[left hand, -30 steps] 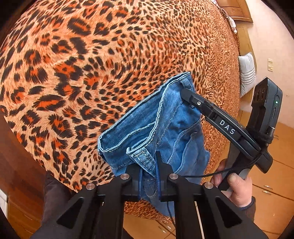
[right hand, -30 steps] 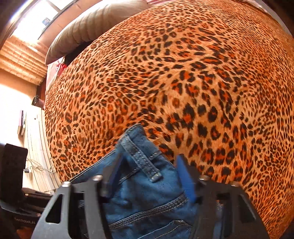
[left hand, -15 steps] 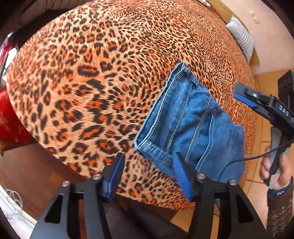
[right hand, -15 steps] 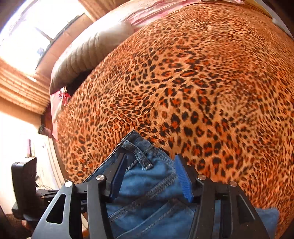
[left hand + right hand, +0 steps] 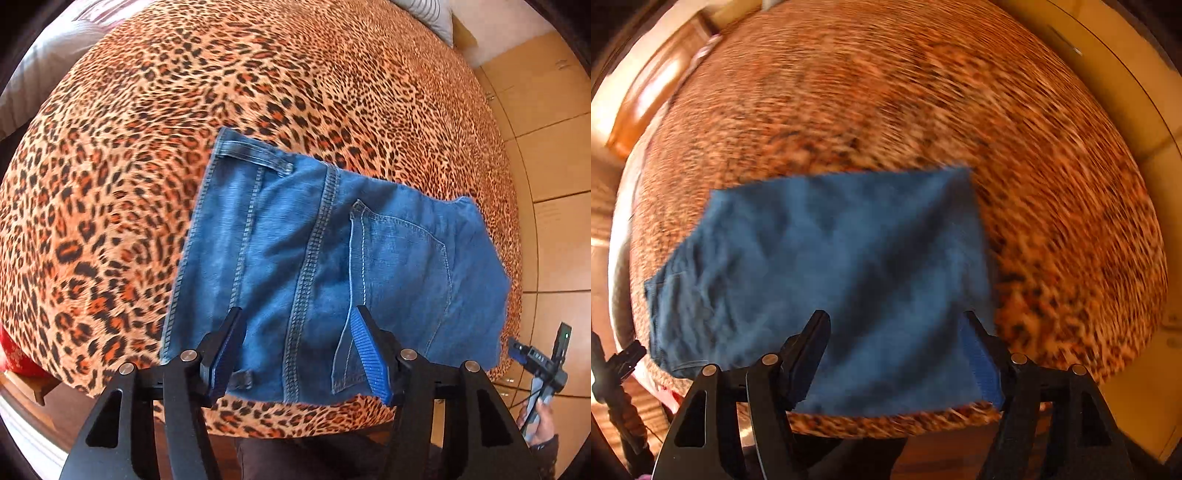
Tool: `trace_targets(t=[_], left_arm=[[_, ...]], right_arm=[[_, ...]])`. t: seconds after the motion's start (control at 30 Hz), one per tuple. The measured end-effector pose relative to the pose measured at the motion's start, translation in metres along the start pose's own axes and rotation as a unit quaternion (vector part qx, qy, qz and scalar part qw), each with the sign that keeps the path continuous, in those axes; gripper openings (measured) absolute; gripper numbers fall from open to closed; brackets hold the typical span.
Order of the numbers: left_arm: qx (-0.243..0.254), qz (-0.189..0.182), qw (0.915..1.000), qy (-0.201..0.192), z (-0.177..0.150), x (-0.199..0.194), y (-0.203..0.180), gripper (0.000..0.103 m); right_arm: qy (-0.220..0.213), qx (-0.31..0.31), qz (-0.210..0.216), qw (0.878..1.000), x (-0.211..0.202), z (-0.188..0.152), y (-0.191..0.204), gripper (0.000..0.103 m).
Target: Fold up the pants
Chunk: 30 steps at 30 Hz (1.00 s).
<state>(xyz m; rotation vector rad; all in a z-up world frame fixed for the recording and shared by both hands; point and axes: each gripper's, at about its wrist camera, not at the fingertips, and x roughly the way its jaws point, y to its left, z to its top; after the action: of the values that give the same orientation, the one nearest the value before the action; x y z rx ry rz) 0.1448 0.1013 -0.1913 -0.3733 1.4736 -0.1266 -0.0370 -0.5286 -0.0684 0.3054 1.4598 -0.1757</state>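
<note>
Your pants (image 5: 332, 258) lie as a compact folded rectangle on the leopard-print bedspread (image 5: 258, 92), close to the edge of the bed at 6 o'clock in both wrist views. In the left wrist view the waistband with its belt loop (image 5: 255, 155) points to 11 o'clock and the back pocket (image 5: 399, 266) sits toward 3 o'clock.

Your left tongs (image 5: 297, 354) stand wide above the denim, with nothing pinched; the blue pads hover over the cloth and do not press it. Your right tongs (image 5: 897, 354) are opening at this moment, and although the jeans show between the fingers in that blurred view, the pads grip nothing. The right tongs also show small at 4 o'clock in the left wrist view, off the bed and well apart from the pants.

By the look of it, you are at the release after a fold, and the bundle may already be at its final size. Whether another fold is due I cannot tell. If you want one more, you need both tongs back at one short edge, pinching all layers together. Otherwise a light smoothing of the rumpled 3 o'clock side would do.
</note>
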Motion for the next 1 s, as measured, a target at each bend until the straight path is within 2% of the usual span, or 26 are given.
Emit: trace_targets(t=[0.07,0.1,0.13,0.17,0.2,0.23,0.27,0.3,0.33,0.37,0.4,0.43,0.47,0.5,0.57,0.63,0.7,0.73,0.8,0.83,0.87,0.97,1.0], left_arm=[[0.018,0.027,0.9995,0.0,0.006,0.021,-0.012,0.058],[0.033,0.059,0.9977,0.004,0.006,0.032,-0.017,0.058],[0.047,0.086,0.9951,0.011,0.005,0.043,-0.019,0.056],[0.064,0.12,0.9904,0.023,0.003,0.055,-0.021,0.051],[0.08,0.134,0.9875,0.02,0.001,0.056,-0.026,0.051],[0.1,0.153,0.983,0.022,-0.001,0.054,-0.034,0.049],[0.113,0.159,0.9804,0.029,-0.001,0.052,-0.041,0.038],[0.132,0.151,0.9791,0.036,-0.001,0.045,-0.052,0.033],[0.149,0.142,0.978,0.034,0.0,0.038,-0.063,0.029],[0.173,0.139,0.9747,0.027,0.001,0.03,-0.076,0.03],[0.199,0.136,0.9704,0.018,0.003,0.023,-0.092,0.033],[0.227,0.12,0.9664,0.01,0.005,0.016,-0.114,0.046],[0.243,0.108,0.964,0.007,0.008,0.012,-0.13,0.06],[0.261,0.091,0.9611,0.0,0.012,0.01,-0.154,0.065],[0.293,0.058,0.9543,-0.003,0.016,0.01,-0.194,0.069],[0.335,0.035,0.9413,0.024,0.019,0.027,-0.248,0.07],[0.369,0.028,0.9281,0.042,0.024,0.045,-0.291,0.07],[0.395,0.032,0.9169,0.05,0.022,0.058,-0.319,0.07],[0.435,0.044,0.8975,0.06,0.033,0.081,-0.363,0.07],[0.456,0.053,0.8856,0.068,0.033,0.096,-0.388,0.07],[0.469,0.058,0.8784,0.074,0.039,0.113,-0.408,0.07],[0.507,0.063,0.8538,0.102,0.04,0.15,-0.464,0.07],[0.522,0.062,0.8424,0.117,0.041,0.164,-0.48,0.07]], right_arm=[[-0.007,0.055,-0.007,0.998,0.018,-0.022,-0.029,0.073],[-0.014,0.065,-0.005,0.998,0.026,-0.03,-0.036,0.072],[-0.022,0.057,-0.013,0.998,0.036,-0.038,-0.038,0.059],[-0.025,0.045,-0.018,0.998,0.042,-0.044,-0.04,0.039],[-0.031,0.041,-0.019,0.998,0.046,-0.05,-0.043,0.029],[-0.045,0.053,-0.006,0.998,0.044,-0.054,-0.049,0.028],[-0.043,0.075,0.012,0.996,0.041,-0.056,-0.058,0.029],[-0.051,0.095,0.028,0.994,0.035,-0.057,-0.067,0.029],[-0.072,0.118,0.054,0.989,0.023,-0.06,-0.076,0.036],[-0.097,0.141,0.094,0.981,0.011,-0.064,-0.087,0.037],[-0.113,0.158,0.129,0.972,0.002,-0.068,-0.096,0.043],[-0.123,0.172,0.146,0.966,-0.004,-0.072,-0.103,0.059],[-0.127,0.181,0.147,0.964,-0.007,-0.076,-0.106,0.067],[-0.128,0.186,0.15,0.963,-0.007,-0.08,-0.108,0.071],[-0.123,0.195,0.167,0.959,0.002,-0.088,-0.107,0.071],[-0.113,0.206,0.17,0.957,0.018,-0.094,-0.103,0.071],[-0.096,0.221,0.163,0.957,0.031,-0.096,-0.093,0.071],[-0.09,0.228,0.161,0.956,0.037,-0.096,-0.09,0.071],[-0.111,0.239,0.156,0.952,0.037,-0.095,-0.087,0.071],[-0.121,0.241,0.176,0.947,0.037,-0.094,-0.087,0.071],[-0.127,0.242,0.208,0.939,0.039,-0.09,-0.086,0.07],[-0.127,0.238,0.215,0.939,0.045,-0.078,-0.082,0.069],[-0.133,0.241,0.221,0.936,0.046,-0.079,-0.084,0.069]])
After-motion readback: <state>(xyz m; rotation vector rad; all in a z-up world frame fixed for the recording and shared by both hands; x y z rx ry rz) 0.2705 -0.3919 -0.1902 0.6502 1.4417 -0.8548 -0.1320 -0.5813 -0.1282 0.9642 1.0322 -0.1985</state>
